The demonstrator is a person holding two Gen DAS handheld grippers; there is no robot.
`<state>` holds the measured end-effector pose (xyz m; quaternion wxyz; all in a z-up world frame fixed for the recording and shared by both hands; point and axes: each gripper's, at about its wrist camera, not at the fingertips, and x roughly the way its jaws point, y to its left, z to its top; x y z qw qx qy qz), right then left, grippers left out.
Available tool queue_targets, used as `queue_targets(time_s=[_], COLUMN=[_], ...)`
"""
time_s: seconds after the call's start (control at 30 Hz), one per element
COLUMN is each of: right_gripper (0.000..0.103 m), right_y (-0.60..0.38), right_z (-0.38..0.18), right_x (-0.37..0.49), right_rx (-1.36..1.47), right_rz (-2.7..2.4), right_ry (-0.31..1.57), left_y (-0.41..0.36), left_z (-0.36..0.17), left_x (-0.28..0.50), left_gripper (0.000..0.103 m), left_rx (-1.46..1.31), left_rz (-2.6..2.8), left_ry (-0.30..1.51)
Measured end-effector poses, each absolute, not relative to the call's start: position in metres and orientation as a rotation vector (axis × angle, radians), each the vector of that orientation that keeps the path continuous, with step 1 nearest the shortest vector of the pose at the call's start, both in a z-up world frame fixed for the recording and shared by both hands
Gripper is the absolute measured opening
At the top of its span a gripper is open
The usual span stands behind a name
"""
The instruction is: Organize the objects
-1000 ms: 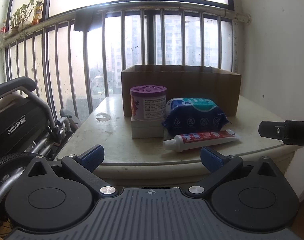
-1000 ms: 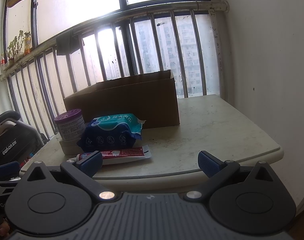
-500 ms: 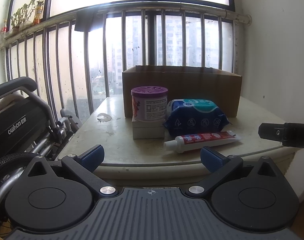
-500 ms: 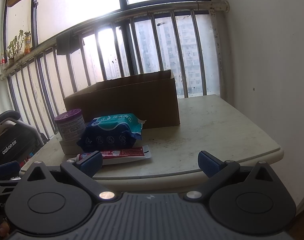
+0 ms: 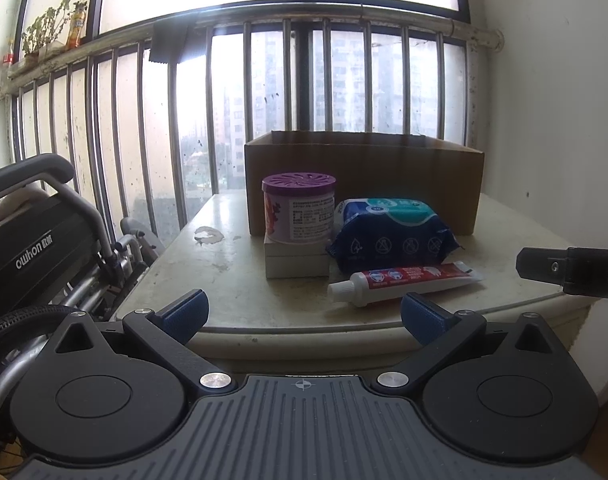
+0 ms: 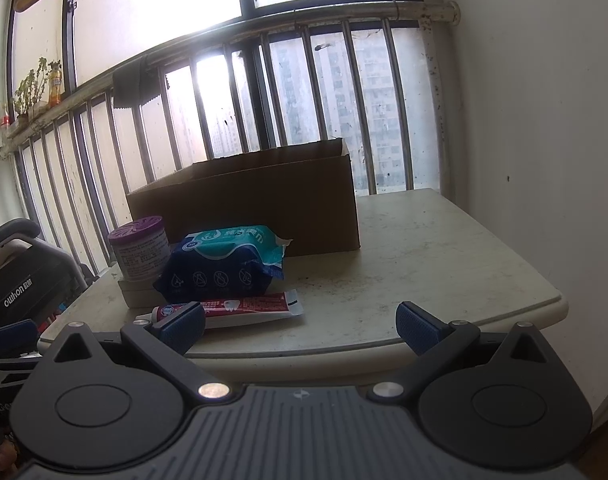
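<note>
Four household items sit grouped near the front of the pale desk [image 5: 232,280] I am working at: a purple-lidded canister [image 5: 298,208] standing on a flat white box [image 5: 296,264], a dark blue wipes pack [image 5: 391,236] just beside it, and a red-and-white toothpaste tube [image 5: 403,282] lying in front of the pack, all before an open cardboard box [image 5: 363,176] at the barred window. My left claw [image 5: 302,314] and right claw [image 6: 300,322] both hang spread wide and empty at the desk's near edge, short of the items. A folded wheelchair [image 5: 36,248] stands to the left.
</note>
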<state>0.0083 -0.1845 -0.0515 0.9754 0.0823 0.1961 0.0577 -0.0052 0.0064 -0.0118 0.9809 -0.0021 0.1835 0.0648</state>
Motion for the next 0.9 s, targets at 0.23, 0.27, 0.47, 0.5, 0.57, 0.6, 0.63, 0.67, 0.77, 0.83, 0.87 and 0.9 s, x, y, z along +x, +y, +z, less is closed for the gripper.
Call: queue_targets(time_s=[0.23,0.27,0.47,0.5,0.57,0.6,0.63,0.67,0.77,0.83,0.87,0.9], right_gripper=[0.103,0.103,0.103,0.103,0.103,0.103,0.103,0.103,0.103,0.103,0.103,0.103], right_y=[-0.185,-0.185,-0.185,-0.185,-0.187,-0.189,-0.190,-0.191,-0.194,-0.196,-0.196,-0.198], right_z=[-0.052,-0.052,-0.053,-0.052,-0.051,-0.050,-0.050,-0.050,-0.048,-0.047,-0.047,-0.046], right_x=[0.009,0.009,0.009,0.009,0.008,0.008,0.009,0.009,0.010,0.011,0.011,0.013], right_rx=[0.167,0.167,0.155,0.154,0.166,0.173,0.183,0.189,0.192,0.196,0.201,0.210], right_rz=[0.115,0.116,0.118,0.117,0.120,0.124,0.131,0.137,0.148,0.158,0.168,0.191], right_ry=[0.394,0.394,0.404,0.401,0.397,0.395,0.393,0.392,0.392,0.387,0.381,0.377], left_y=[0.006,0.006,0.004,0.003,0.003,0.004,0.005,0.008,0.018,0.026,0.030,0.032], left_z=[-0.012,-0.012,-0.013,-0.013,-0.011,-0.010,-0.010,-0.010,-0.012,-0.014,-0.014,-0.015], left_x=[-0.005,-0.005,-0.007,-0.008,-0.011,-0.011,-0.012,-0.012,-0.010,-0.005,-0.002,0.001], left_gripper=[0.103,0.103,0.103,0.103,0.103,0.103,0.103,0.103,0.103,0.103,0.103,0.103], left_rx=[-0.004,-0.004,0.010,0.015,0.029,0.028,0.023,0.014,-0.028,-0.060,-0.065,-0.059], left_rz=[0.133,0.131,0.132,0.136,0.134,0.135,0.134,0.128,0.104,0.087,0.077,0.066], left_ry=[0.370,0.369,0.363,0.355,0.342,0.338,0.334,0.327,0.326,0.334,0.336,0.338])
